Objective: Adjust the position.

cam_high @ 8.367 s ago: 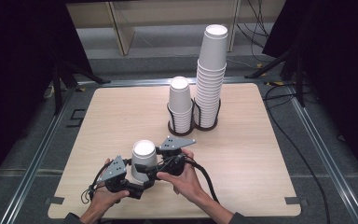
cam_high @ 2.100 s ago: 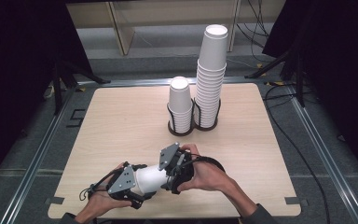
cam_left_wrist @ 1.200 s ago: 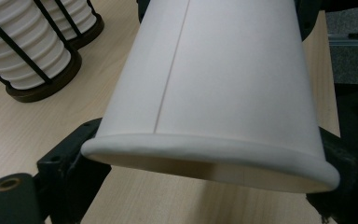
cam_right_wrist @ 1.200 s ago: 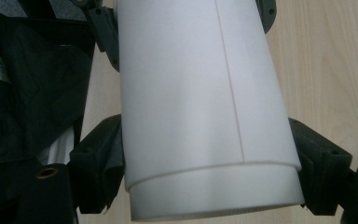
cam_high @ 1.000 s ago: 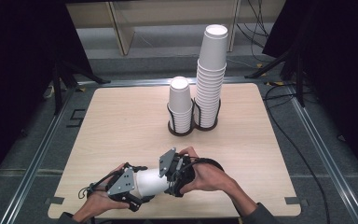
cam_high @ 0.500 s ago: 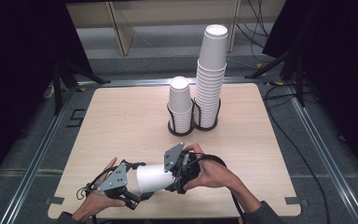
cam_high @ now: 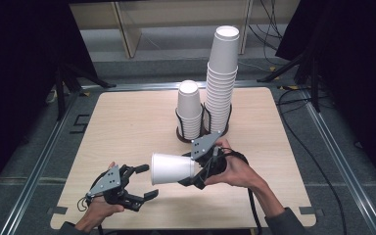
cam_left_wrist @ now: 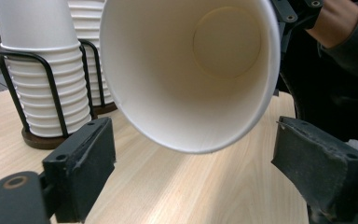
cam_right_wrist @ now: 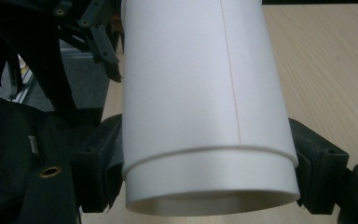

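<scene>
Separated since the earlier frame: high view, right gripper [cam_high: 192, 172] grasps the cup [cam_high: 172, 168] above the near table [cam_high: 127, 122]. Left gripper view: left gripper [cam_left_wrist: 191, 163] released, empty, jaws just closing. Right gripper view: pads [cam_right_wrist: 98, 158] clamp the cup's base; restacking looks next.

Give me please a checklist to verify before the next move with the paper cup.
1. The right gripper holds the paper cup firmly: ok. In the right gripper view, the pads press on both sides near its base.
2. The left gripper is free of the cup: ok. Its jaws have just been closing with nothing between them, and they stand apart.
3. The cup's mouth is undamaged: ok. The rim looks round in the left gripper view.
4. The short stack stands upright in the wire holder: ok.
5. The tall stack beside it will not be knocked: cannot tell.
6. Only one cup is held: cannot tell.
</scene>
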Motion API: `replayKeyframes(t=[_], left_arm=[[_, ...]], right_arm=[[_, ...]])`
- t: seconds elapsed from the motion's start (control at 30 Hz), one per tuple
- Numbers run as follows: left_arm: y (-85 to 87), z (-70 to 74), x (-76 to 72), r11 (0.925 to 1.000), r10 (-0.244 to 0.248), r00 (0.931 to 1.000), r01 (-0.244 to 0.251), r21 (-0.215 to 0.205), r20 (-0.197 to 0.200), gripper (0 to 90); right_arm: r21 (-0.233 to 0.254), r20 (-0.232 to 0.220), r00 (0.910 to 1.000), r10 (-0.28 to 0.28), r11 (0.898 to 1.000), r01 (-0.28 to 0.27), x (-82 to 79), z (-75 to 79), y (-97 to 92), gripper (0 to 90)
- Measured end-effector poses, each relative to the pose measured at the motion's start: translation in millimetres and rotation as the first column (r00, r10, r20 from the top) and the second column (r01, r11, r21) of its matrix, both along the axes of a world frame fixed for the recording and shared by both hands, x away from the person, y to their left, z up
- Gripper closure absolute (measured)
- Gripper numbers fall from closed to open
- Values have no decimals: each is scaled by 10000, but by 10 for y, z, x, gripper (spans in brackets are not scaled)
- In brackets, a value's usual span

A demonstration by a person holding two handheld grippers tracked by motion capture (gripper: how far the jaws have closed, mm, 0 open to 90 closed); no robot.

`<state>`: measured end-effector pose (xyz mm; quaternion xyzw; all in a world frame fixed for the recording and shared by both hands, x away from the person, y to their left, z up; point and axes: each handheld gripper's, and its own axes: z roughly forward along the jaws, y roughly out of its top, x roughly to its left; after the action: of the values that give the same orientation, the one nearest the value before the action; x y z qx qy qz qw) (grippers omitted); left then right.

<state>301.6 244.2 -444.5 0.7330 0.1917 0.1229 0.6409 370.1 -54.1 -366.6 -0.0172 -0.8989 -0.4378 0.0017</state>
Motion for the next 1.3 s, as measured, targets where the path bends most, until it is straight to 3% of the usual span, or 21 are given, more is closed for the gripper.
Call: replayKeyframes(t=[0.1, 0.13, 0.3, 0.33, 0.43, 0.5, 0.6, 0.73, 0.77, 0.8, 0.87, 1.0, 1.17, 1.23, 1.27, 1.3], left_arm=[[-13, 3, -5, 9999, -7, 10000, 7, -105, -2, 144], [-18, 3, -4, 9999, 2, 10000, -2, -147, 4, 144], [-28, 4, 1, 9995, -20, 9996, 12, -303, -265, 129], [-32, 4, 1, 9996, -30, 9996, 23, -276, -277, 121], [-52, 8, -9, 9996, -114, 9997, 108, -260, -225, 83], [-72, -2, -2, 9983, -238, 9996, 231, -530, -117, 63], [-58, 16, -18, 9995, -142, 9998, 139, -269, -125, 44], [-69, 23, -26, 9992, -180, 9998, 178, -349, -71, 27], [-75, 22, -29, 9989, -211, 9998, 208, -416, -73, 26], [-70, 23, -27, 9991, -260, 9997, 259, -339, -27, 27], [-74, 24, -28, 9987, -292, 9996, 290, -409, -34, 26], [-80, 24, -30, 9981, -395, 9992, 397, -480, 50, 25], [-66, 32, -34, 9981, -449, 9990, 452, -424, 81, 34], [-59, 40, -28, 9982, -468, 9987, 475, -375, 200, 37], [-56, 42, -24, 9979, -526, 9984, 533, -376, 186, 44], [-52, 43, -21, 9977, -569, 9983, 573, -364, 110, 50]], right_arm=[[173, 107, 9999, 134, 9998, -136, 7, -4, 4, 242], [210, -94, 9997, 221, 9995, -219, -2, -15, 14, 242], [243, -60, 9988, 493, 9985, -492, -12, -55, 64, 241], [292, -226, 9980, 585, 9979, -578, -19, -70, 83, 241], [348, -177, 9970, 755, 9966, -748, -27, -86, 107, 241], [304, -352, 9959, 829, 9962, -818, -38, -101, 122, 241], [320, -450, 9948, 916, 9954, -902, -40, -123, 140, 241], [249, -677, 9941, 849, 9962, -833, -58, -150, 161, 241], [352, -547, 9925, 1095, 9936, -1077, -44, -161, 179, 241], [331, -672, 9926, 1012, 9945, -991, -52, -165, 180, 241], [329, -471, 9923, 1149, 9930, -1134, -46, -180, 199, 241], [297, -780, 9901, 1167, 9930, -1147, -59, -216, 220, 240], [285, -626, 9891, 1333, 9909, -1317, -47, -252, 242, 240], [294, -687, 9886, 1340, 9908, -1322, -40, -271, 242, 241], [172, -994, 9881, 1173, 9931, -1162, -55, -280, 233, 241], [274, -716, 9879, 1374, 9904, -1357, -33, -287, 239, 242]])
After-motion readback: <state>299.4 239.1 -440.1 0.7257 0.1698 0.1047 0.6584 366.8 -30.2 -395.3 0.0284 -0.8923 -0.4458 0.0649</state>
